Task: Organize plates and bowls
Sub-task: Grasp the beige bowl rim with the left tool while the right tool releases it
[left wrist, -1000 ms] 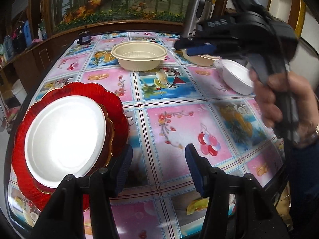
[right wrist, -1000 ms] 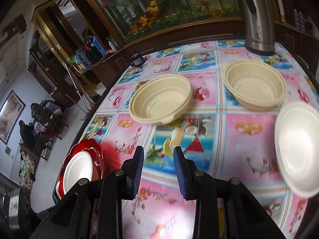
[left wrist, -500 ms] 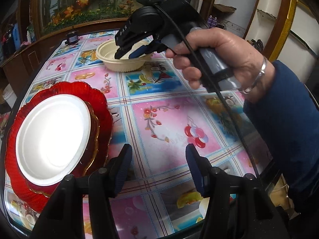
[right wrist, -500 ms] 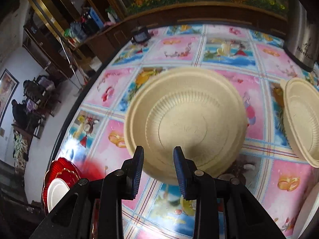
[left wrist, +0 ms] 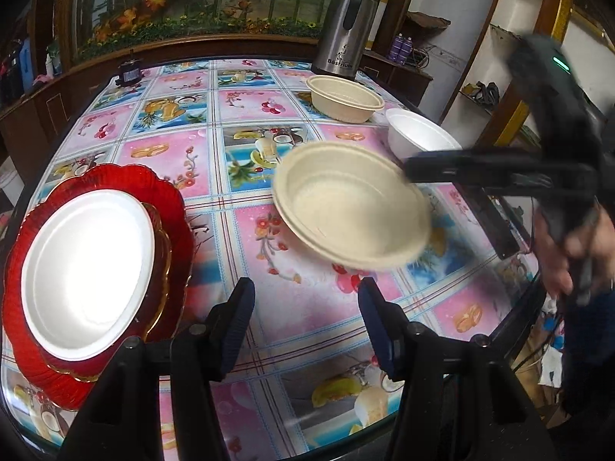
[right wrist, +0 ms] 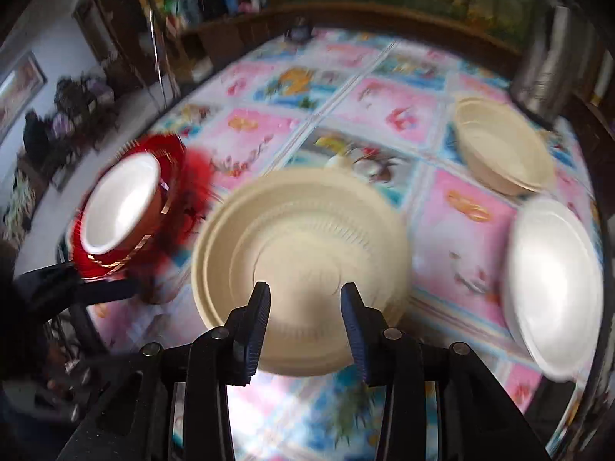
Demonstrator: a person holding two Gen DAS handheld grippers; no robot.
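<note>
On red plates (left wrist: pixel 175 207): white plate (left wrist: pixel 86 265).

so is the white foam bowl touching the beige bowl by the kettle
Apart. The left wrist view shows a strip of tablecloth between the white foam bowl and the beige bowl.

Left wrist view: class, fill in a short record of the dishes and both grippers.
plate stack: white plate on red plates, left edge of table
near beige bowl: mid-table, blurred
far beige bowl: beside metal flask
white bowl: right side
left gripper: open, empty
right gripper: over near beige bowl, jaws just been opening; grip unclear
</note>
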